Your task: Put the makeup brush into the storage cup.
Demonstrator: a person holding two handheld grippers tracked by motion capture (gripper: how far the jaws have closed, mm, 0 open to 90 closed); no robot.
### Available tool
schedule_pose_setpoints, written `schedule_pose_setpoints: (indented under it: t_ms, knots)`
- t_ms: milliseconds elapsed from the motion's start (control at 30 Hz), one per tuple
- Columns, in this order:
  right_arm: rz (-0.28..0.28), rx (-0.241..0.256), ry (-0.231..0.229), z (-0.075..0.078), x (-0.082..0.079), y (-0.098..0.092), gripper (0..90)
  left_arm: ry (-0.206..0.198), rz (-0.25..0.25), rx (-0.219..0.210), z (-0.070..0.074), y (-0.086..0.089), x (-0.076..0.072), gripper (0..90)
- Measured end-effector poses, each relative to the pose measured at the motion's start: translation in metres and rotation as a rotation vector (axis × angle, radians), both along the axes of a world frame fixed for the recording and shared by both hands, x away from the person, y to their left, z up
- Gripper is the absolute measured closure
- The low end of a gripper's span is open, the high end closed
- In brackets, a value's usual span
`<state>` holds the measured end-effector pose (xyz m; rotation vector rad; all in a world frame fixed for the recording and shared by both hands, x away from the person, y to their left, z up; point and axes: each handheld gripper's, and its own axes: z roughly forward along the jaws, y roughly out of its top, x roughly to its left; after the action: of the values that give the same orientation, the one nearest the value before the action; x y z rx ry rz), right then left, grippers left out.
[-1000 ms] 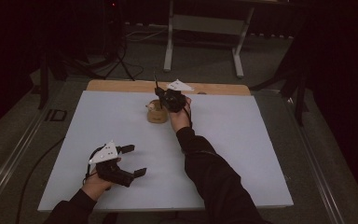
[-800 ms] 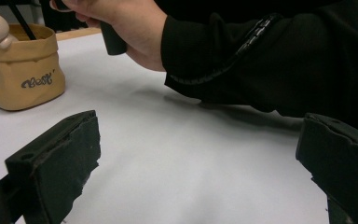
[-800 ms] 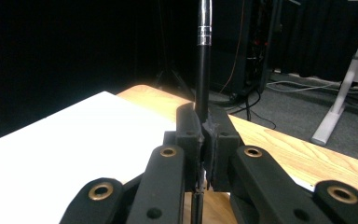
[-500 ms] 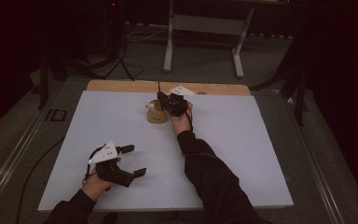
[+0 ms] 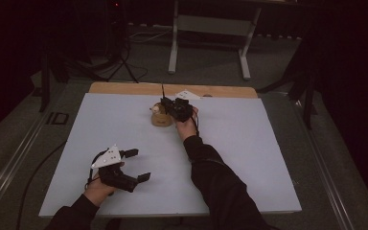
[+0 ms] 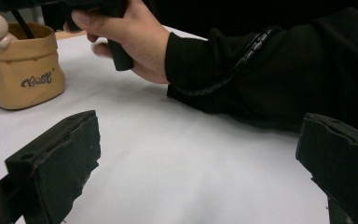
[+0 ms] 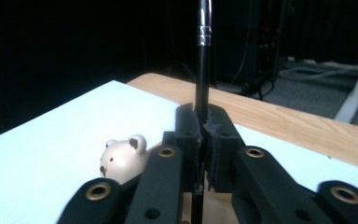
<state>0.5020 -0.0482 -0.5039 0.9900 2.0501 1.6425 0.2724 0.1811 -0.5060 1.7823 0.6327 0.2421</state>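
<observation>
While the high view gives the tan holder (image 5: pixel 161 118) as a small shape at the bench's (image 5: pixel 249 158) far edge, the right gripper (image 7: pixel 204 126) view shows its fingers clamped on an upright black pen (image 7: pixel 203 60) beside a bear figure (image 7: pixel 122 158). Cursive lettering on the holder is unreadable. Near the front edge, the left gripper (image 5: pixel 136 165) rests with fingers spread, empty.

A wide white tabletop sheet (image 5: pixel 249 158) lies open across its right half and its near-centre, with nothing standing there. Toward the far edge, a tan paper-bag-shaped pot with a small cream bear figure on its rim (image 5: pixel 160 116) blocks the way. A thin black pen (image 7: pixel 202 60) rises upright from it, and the person's black-sleeved right forearm (image 5: pixel 206 163) crosses the middle.
</observation>
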Motion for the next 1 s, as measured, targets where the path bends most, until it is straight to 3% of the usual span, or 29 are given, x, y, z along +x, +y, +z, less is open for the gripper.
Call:
schedule_pose_setpoints:
  t_ms: [67,100,133,233,300,367,533,800,1000]
  knots:
    - [0.016,0.006,0.044,0.003,0.001,0.000,54.0,0.001,0.000,0.003,0.000,0.000,0.000,0.0]
    - [0.031,-0.006,0.045,0.004,0.001,-0.001,44.5,0.002,0.000,0.003,0.000,0.000,0.000,0.0]
    - [0.052,0.002,0.040,0.005,0.001,-0.004,27.5,0.002,-0.001,0.004,-0.001,0.000,0.000,0.0]
    - [0.031,0.047,0.059,0.013,0.005,-0.009,14.3,0.002,-0.002,0.005,-0.001,-0.001,0.000,0.0]
    - [0.022,0.049,0.056,0.016,0.006,-0.010,14.5,0.004,-0.002,0.005,-0.001,-0.001,0.000,0.0]
    - [0.027,0.088,0.058,0.026,0.007,-0.016,12.1,0.003,-0.005,0.010,-0.001,-0.002,0.000,0.0]
    - [0.027,0.089,0.057,0.036,0.004,-0.020,9.4,0.003,-0.005,0.013,-0.001,-0.003,0.000,0.0]
    - [0.064,0.022,0.037,0.049,-0.008,-0.026,8.5,-0.002,-0.006,0.016,-0.001,-0.004,0.001,0.0]
    - [0.101,0.022,0.052,0.057,-0.015,-0.034,8.2,-0.005,-0.005,0.016,0.001,-0.007,0.000,0.0]
